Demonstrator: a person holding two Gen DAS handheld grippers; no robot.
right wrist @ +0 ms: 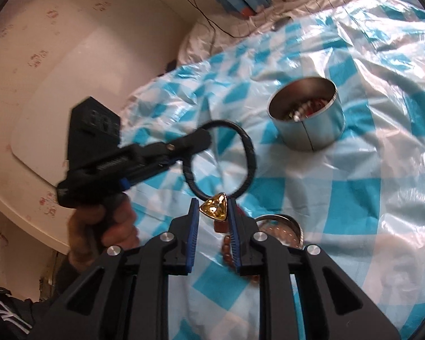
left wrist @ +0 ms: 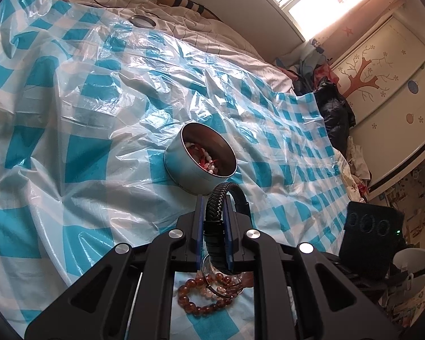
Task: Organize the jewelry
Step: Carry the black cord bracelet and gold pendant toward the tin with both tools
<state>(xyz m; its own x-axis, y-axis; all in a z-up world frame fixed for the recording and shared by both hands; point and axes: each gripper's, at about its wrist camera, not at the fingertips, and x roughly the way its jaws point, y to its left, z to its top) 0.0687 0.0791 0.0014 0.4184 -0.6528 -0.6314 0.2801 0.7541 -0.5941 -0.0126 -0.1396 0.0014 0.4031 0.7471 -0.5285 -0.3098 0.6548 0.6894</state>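
Bedroom; a bed is covered with a crinkled blue-and-white checked plastic sheet (left wrist: 79, 147), presumably laid to keep small pieces visible and off the bedding. A round metal tin (left wrist: 200, 161) is set on the sheet, tilted on the soft surface, open, with red and pale beads already inside; it is judged to be the collecting container.

The left tool (left wrist: 214, 228) is clenched on a black braided bracelet (left wrist: 216, 206), held up above the sheet and near the tin's rim, apparently so it can be dropped in.

The right tool (right wrist: 214, 211) is closed on a gold triangular faceted stone (right wrist: 214, 206); the stone is seen against the bracelet's lower edge, but whether it is attached cannot be told.

Below the tools, amber bead bracelets (left wrist: 201, 297) are left lying on the sheet beside a glass dish (right wrist: 283, 229), not yet sorted.
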